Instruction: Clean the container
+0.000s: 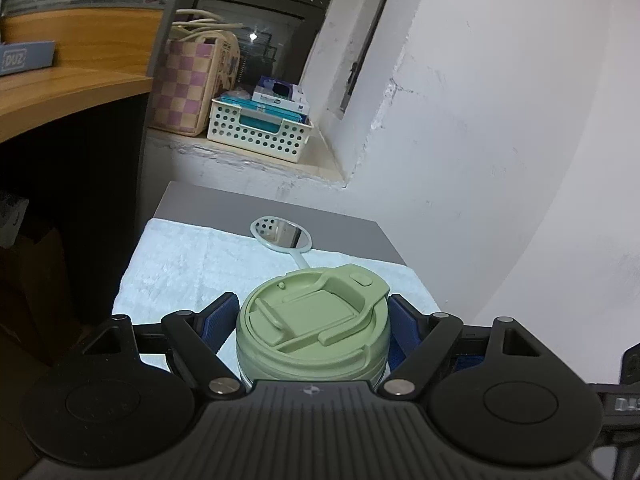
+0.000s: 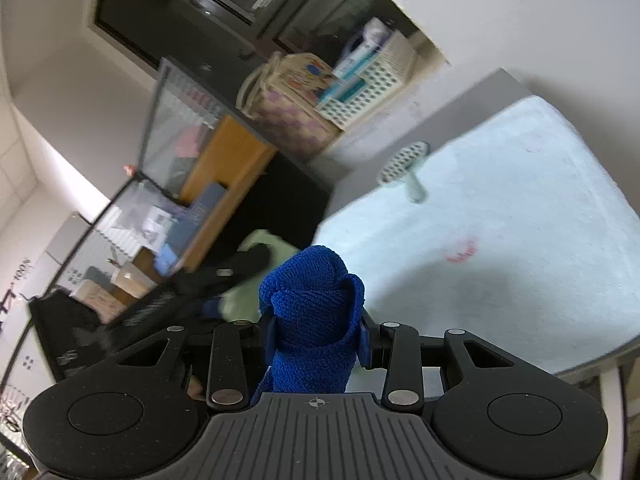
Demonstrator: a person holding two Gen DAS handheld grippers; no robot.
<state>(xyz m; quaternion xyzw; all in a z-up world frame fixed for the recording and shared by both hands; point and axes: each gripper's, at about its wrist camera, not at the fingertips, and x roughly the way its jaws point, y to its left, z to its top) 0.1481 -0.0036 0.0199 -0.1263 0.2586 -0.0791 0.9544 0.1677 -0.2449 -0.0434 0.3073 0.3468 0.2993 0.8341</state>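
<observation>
A sage-green lidded container [image 1: 312, 328] stands upright between the blue pads of my left gripper [image 1: 313, 320], which is shut on its sides above the pale towel [image 1: 188, 264]. My right gripper [image 2: 316, 332] is shut on a rolled blue cloth [image 2: 312, 312] that sticks up between its fingers. In the right wrist view the green container [image 2: 244, 300] and the left gripper show blurred at the left, beside the cloth. The view is tilted.
A small round hand mirror [image 1: 282, 233] lies at the towel's far edge on the grey table [image 1: 240, 204]; it also shows in the right wrist view [image 2: 404, 162]. A white perforated basket [image 1: 260, 128] and a checked bag [image 1: 188, 84] stand on the ledge behind. A wooden desk [image 1: 60, 96] is at the left.
</observation>
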